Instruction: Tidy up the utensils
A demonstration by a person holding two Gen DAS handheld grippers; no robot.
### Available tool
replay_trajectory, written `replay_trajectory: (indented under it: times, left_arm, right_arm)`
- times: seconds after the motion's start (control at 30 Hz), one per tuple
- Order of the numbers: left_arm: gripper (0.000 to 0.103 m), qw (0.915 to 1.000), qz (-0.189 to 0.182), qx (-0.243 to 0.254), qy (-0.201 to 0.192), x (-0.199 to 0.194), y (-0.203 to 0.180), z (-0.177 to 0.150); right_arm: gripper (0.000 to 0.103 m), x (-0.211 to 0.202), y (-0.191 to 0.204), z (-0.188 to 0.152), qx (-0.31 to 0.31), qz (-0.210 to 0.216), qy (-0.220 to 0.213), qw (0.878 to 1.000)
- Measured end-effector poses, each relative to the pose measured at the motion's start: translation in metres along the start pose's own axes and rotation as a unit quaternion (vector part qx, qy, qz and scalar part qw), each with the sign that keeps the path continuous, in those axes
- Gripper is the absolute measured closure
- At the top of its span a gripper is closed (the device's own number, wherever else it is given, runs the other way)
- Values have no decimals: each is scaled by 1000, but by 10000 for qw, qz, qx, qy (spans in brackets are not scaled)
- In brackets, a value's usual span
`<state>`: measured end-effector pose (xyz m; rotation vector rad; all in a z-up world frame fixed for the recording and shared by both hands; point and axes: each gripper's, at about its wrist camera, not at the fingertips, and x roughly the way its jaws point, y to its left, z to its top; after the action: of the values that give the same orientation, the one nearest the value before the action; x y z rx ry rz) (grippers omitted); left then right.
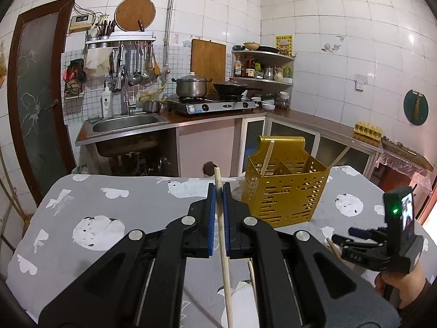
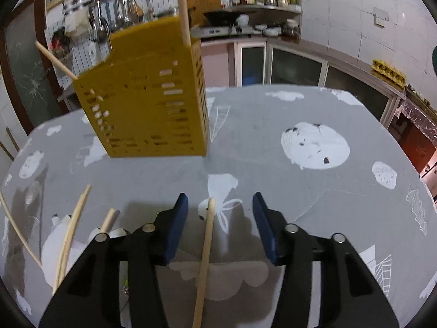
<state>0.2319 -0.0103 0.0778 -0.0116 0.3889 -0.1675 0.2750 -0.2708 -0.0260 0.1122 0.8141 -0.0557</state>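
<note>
A yellow perforated utensil holder (image 1: pixel 284 188) stands on the grey table, with two wooden chopsticks leaning in it; it also shows in the right wrist view (image 2: pixel 147 95). My left gripper (image 1: pixel 219 188) is shut on a wooden chopstick (image 1: pixel 222 229), held above the table just left of the holder. My right gripper (image 2: pixel 220 205) is open, low over the table, with a chopstick (image 2: pixel 205 251) lying between its jaws, untouched. Several more chopsticks (image 2: pixel 71 232) lie on the cloth to its left. The right gripper also shows in the left wrist view (image 1: pixel 355 239).
The table has a grey cloth (image 2: pixel 300 191) with white prints. Behind it are a sink (image 1: pixel 125 123), a stove with a pot (image 1: pixel 191 87) and a wok, corner shelves and a counter with an egg carton (image 1: pixel 367 129).
</note>
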Motion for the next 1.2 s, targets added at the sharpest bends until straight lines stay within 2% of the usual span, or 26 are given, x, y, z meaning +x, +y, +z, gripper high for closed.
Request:
replay_trajectory:
  times: [0.1, 0.17, 0.2, 0.27, 0.47, 0.6, 0.7, 1.0, 1.2]
  left_arm:
    - [99, 10000, -22, -4, 30, 4, 0, -1]
    - [99, 10000, -25, 5, 56, 7, 0, -2]
    - [99, 10000, -32, 16, 73, 9, 0, -2]
    - [99, 10000, -41, 29, 74, 10, -2, -2]
    - [99, 9999, -77, 93, 1, 6, -5, 0]
    - [99, 9999, -96, 107, -95, -1, -7, 2]
    - [99, 9997, -87, 132, -175, -7, -9, 1]
    - [99, 9993, -57, 164, -329, -18, -13, 5]
    - [99, 9987, -64, 161, -481, -28, -13, 13]
  right_arm:
    - [78, 16, 4, -5, -47, -70, 332, 9994]
    - [79, 21, 7, -6, -153, -155, 330, 9992]
    - [82, 21, 8, -5, -172, -153, 343, 9991]
    - [96, 22, 8, -2, -178, -108, 398, 9990]
    - [97, 9, 1, 2, 22, 120, 242, 9996]
    - [97, -23, -1, 9, 119, 334, -235, 9991]
    - [97, -52, -1, 16, 117, 449, -764, 9960]
    - [97, -112, -6, 23, 197, 744, -2138, 9738]
    - [97, -125, -10, 24, 307, 845, -2396, 9667]
